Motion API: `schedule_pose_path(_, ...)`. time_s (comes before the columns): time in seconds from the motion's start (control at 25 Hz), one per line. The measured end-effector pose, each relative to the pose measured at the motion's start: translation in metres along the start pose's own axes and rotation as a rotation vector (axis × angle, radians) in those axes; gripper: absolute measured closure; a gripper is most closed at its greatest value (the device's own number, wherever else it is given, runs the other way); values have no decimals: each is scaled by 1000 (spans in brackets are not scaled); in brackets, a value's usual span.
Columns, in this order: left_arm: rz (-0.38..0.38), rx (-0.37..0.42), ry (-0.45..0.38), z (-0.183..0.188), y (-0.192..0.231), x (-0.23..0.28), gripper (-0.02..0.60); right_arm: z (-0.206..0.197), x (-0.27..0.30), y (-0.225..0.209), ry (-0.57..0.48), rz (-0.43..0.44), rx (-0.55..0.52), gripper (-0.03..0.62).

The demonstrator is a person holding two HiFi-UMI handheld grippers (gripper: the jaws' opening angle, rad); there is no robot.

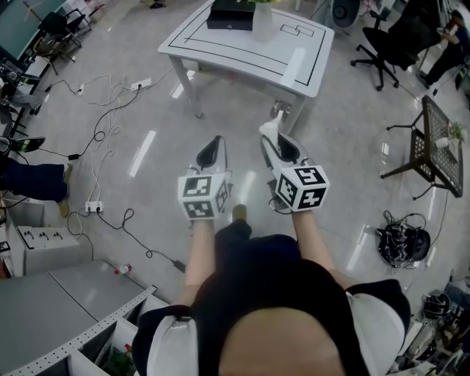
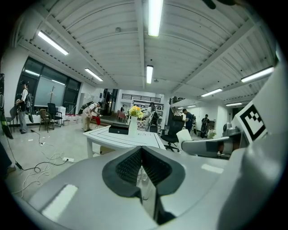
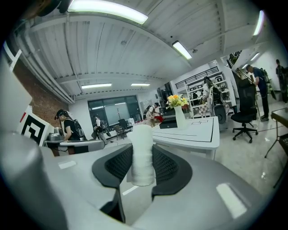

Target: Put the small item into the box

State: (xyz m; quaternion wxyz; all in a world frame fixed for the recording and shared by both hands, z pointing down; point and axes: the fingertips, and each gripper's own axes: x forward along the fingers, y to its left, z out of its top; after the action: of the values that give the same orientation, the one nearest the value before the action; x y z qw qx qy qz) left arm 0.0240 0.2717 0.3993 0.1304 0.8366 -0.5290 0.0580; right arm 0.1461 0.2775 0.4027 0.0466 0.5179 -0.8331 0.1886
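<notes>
Head view: my left gripper [image 1: 217,143] and right gripper [image 1: 272,136] point toward the table [image 1: 294,66] with the black box [image 1: 230,15].

Left gripper view: jaws pressed together, empty.

Right gripper view: jaws clamp a white roll [image 3: 143,155] mid-body. It stands upright, long axis vertical. It looks light and squashable, so I'd grip gently.

Glossy grey floor [image 1: 345,132], white table [image 1: 242,48] (cables [image 1: 103,125] strewn)
</notes>
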Motion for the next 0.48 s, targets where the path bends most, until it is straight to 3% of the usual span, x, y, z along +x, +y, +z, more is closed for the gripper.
schedule_pose_path(0.48,2,6,-14,15,33,25,572,13,42,2,-2,7,-13,457)
